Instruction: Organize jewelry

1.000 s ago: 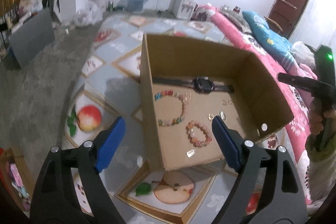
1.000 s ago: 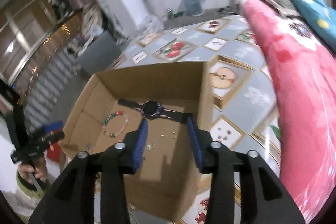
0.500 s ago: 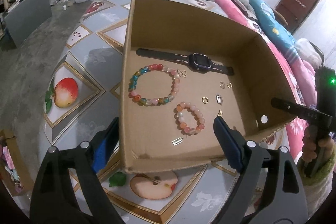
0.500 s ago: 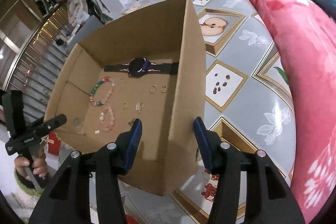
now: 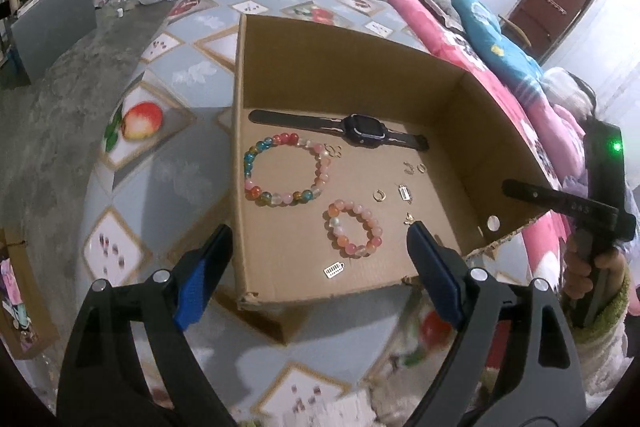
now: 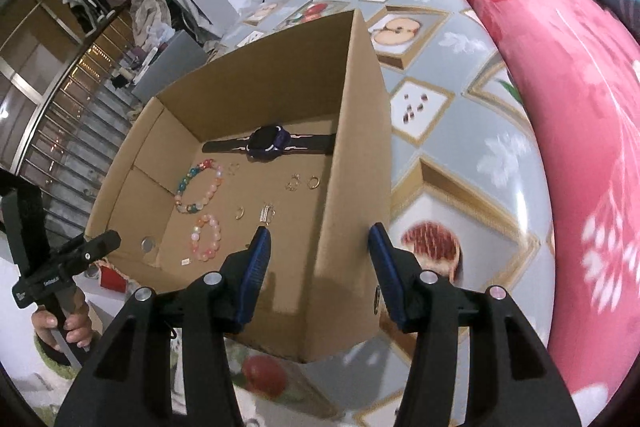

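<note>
Right wrist view: right tool [image 6: 318,247], fingers apart, straddles the cardboard box [image 6: 356,163] wall beside the watch [image 6: 268,143].

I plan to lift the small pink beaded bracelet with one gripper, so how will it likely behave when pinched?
The small pink bracelet is a loop of round glossy beads, so it probably sags limp when lifted by one side. The smooth beads may slip or roll between flat pads. It looks light, lying flat on the cardboard box floor.
</note>
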`<state>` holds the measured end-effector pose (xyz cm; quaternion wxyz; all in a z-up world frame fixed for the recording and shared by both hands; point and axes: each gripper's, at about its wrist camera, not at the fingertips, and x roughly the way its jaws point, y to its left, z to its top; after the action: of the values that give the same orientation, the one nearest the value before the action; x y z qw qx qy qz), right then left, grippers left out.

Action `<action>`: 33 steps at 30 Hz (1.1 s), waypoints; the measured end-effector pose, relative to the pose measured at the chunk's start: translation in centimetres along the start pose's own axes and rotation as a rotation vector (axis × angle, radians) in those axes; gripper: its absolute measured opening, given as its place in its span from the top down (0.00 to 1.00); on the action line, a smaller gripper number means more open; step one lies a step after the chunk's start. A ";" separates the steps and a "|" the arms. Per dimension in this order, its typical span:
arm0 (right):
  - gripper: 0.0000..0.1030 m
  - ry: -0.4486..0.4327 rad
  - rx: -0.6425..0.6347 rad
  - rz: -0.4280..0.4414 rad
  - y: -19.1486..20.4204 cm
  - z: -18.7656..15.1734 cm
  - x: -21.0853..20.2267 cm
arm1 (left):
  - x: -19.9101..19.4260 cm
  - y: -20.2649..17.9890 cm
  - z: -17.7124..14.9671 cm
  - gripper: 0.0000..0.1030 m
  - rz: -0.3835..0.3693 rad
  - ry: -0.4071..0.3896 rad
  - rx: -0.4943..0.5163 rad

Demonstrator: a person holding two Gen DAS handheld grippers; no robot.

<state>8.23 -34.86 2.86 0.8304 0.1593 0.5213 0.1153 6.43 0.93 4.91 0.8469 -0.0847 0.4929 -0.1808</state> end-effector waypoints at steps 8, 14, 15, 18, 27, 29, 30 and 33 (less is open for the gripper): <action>0.50 -0.028 0.008 -0.005 -0.6 -3.4 -0.1 | -0.5 -0.5 -3.8 0.19 0.011 -0.018 0.048; 0.48 -0.167 0.053 -0.069 -0.7 -5.6 -3.4 | -3.3 -1.7 -5.5 0.17 0.077 -0.162 0.082; 0.44 -0.196 0.051 -0.088 -0.6 -6.1 -4.2 | -4.1 -1.9 -5.8 0.17 0.096 -0.194 0.090; 0.38 -0.270 0.024 -0.152 0.3 -7.7 -6.4 | -6.1 -2.8 -6.5 0.12 0.157 -0.263 0.102; 0.11 -0.347 -0.105 -0.207 5.4 -12.3 -8.1 | -7.1 -5.1 -8.5 0.09 0.267 -0.246 0.058; 0.09 -0.338 -0.132 -0.224 6.6 -12.8 -7.4 | -6.9 -5.5 -8.9 0.09 0.299 -0.246 0.055; 0.08 -0.331 -0.144 -0.234 7.0 -13.0 -6.9 | -6.8 -5.7 -9.1 0.09 0.307 -0.245 0.052; 0.07 -0.303 -0.166 -0.276 8.3 -13.2 -5.5 | -6.2 -6.3 -9.1 0.09 0.337 -0.228 0.054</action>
<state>-6.25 -27.29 5.30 0.9175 0.0330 0.3960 0.0177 -5.68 -2.07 7.38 0.9174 0.0018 0.3960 -0.0388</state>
